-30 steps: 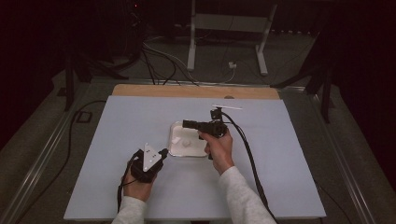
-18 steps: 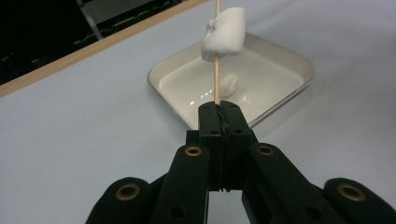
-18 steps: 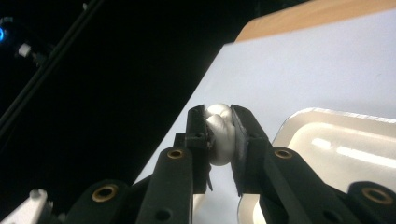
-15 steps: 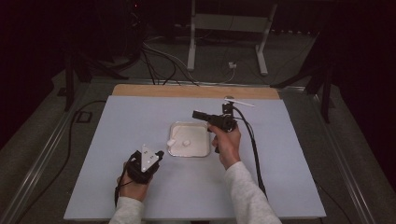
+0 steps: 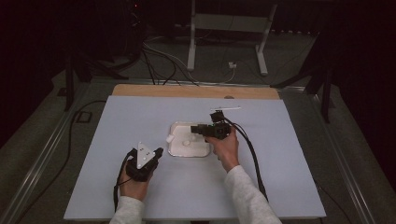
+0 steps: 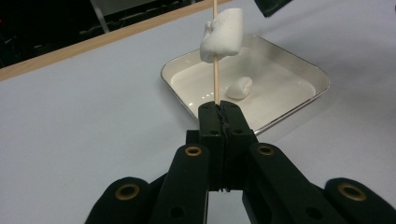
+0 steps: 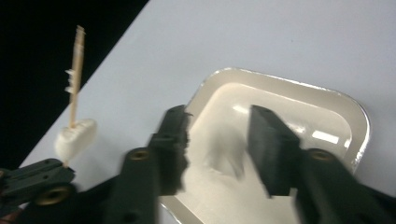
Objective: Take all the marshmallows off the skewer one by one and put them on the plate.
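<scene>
I kept the left gripper point(image 6: 219, 109) pinching the skewer point(image 6: 215, 70) steady, lowering the right gripper point(image 7: 217, 135), jaws just spreading and empty, squarely over the tray's point(image 7: 357, 116) marshmallow point(image 6: 239, 87).

Dim surroundings are fading to black around the lit bench point(image 5: 116, 140); motion blur is smearing the right tongs point(image 7: 217, 149); glare is glinting off the tray point(image 7: 355, 121).

Probably a lab — dark room, floor cables point(image 5: 159, 56), white-topped table point(image 5: 140, 116).

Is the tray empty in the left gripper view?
No, one marshmallow lies in the tray, behind the marshmallow on the skewer.
</scene>
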`<state>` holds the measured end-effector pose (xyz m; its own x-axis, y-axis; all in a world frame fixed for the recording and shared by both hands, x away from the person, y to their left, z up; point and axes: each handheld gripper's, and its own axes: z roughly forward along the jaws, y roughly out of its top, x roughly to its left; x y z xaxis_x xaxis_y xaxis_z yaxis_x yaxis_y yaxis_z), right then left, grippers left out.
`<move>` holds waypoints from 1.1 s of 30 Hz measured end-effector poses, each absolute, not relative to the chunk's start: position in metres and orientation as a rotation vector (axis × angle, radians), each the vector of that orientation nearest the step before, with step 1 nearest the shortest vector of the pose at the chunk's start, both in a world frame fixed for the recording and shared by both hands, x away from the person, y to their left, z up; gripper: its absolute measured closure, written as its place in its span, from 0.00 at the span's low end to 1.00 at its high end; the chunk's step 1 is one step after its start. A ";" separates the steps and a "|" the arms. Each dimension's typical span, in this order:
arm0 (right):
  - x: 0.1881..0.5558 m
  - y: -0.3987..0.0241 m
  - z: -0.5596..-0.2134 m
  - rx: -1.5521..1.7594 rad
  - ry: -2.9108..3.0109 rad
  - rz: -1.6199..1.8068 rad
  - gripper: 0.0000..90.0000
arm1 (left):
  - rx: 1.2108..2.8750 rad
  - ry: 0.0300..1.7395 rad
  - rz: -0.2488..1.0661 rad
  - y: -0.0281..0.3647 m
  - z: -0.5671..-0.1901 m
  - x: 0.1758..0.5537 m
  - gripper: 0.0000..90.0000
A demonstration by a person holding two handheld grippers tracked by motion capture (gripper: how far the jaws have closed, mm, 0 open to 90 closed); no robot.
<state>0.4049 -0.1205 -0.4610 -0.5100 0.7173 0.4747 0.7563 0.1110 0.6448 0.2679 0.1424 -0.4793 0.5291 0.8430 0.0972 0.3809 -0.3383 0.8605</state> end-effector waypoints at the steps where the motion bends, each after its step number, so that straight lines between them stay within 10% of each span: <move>1: 0.405 -0.120 -0.462 -1.530 -2.315 -1.381 0.55 | 1.931 1.000 0.698 0.142 -0.479 0.268 1.00; 20: 0.389 -0.119 -0.449 -1.340 -2.161 -1.544 0.22 | 1.904 1.012 0.680 0.138 -0.478 0.269 1.00; 33: 0.377 -0.096 -0.456 -1.283 -2.079 -1.558 0.19 | 1.883 0.998 0.673 0.133 -0.473 0.268 1.00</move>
